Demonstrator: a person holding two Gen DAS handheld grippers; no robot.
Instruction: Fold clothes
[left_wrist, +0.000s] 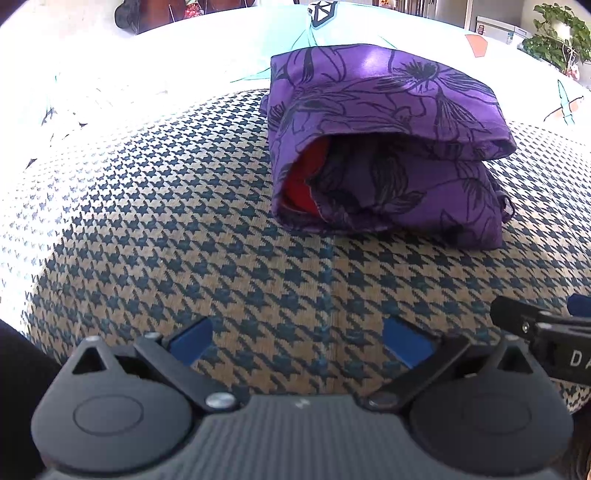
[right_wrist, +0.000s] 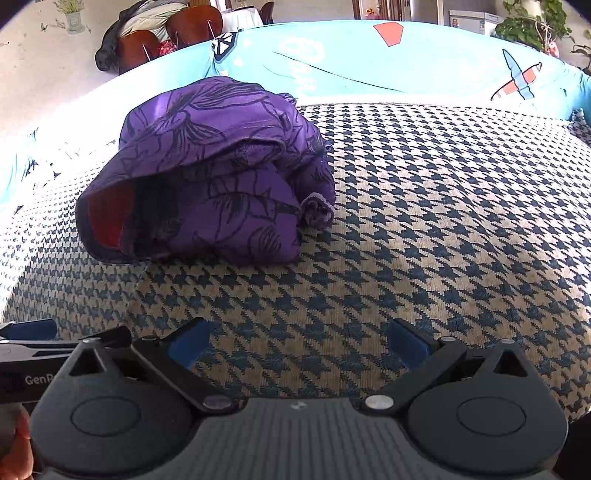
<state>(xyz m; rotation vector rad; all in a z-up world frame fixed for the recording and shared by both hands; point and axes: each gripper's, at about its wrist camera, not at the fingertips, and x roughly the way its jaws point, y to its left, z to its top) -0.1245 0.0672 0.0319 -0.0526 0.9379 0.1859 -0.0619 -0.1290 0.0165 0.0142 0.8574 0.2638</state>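
Purple fabric printed with dark flower outlines is lying bundled on a houndstooth cloth (left_wrist: 184, 229), and that purple garment (left_wrist: 384, 147) is sitting well ahead of both tools, right of centre in the left wrist view and left of centre in the right wrist view (right_wrist: 214, 170). Something red is showing inside its open front fold. It is looking thin, soft and light, with a faint sheen suggesting it may be sliding easily between smooth pads; it is likely sagging wherever it is lifted. The best hold is probably the loose hemmed edge arching over the red lining, or the bunched corner at its right side in the right wrist view.

The left gripper (left_wrist: 299, 341) is hovering over the houndstooth cloth with its blue pads spread wide and nothing between them. The right gripper (right_wrist: 297, 343) is doing the same, fingers wide apart and empty.

Writing is appearing only in part: "DA" on the right tool's body, seen from the left camera, and "GenR" on the left tool's body, seen from the right; both are running out of frame.
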